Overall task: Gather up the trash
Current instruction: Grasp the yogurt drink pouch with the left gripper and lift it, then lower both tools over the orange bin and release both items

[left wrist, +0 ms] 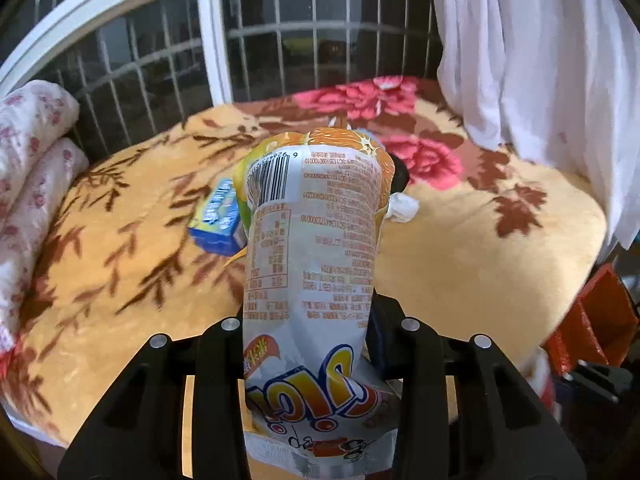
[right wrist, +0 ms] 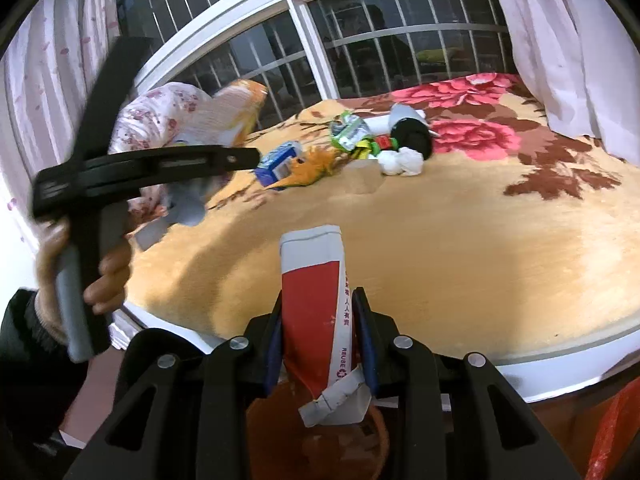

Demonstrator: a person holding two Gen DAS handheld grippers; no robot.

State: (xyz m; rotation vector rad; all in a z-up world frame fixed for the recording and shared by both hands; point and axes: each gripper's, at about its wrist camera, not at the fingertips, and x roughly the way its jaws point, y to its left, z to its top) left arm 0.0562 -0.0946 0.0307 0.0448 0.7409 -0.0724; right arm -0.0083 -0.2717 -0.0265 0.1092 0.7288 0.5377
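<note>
— Item one, left gripper (left wrist: 308, 344)?
— Clamped on a juice pouch (left wrist: 316, 216), lifted off the bed (left wrist: 480, 248), long axis running out along the fingers.
— Item two, right gripper (right wrist: 320, 320)?
— Closed on a red-and-grey carton (right wrist: 316, 280), upright between the jaws, over the near bed edge.
— Remaining trash?
— Blue box (right wrist: 276, 164), green wrapper (right wrist: 350, 132), tissue wad (right wrist: 402, 162), black lump (right wrist: 414, 138): clustered mid-bed, well ahead of both tools. By my reckoning, both must unload first; neither is clearly nearer.
</note>
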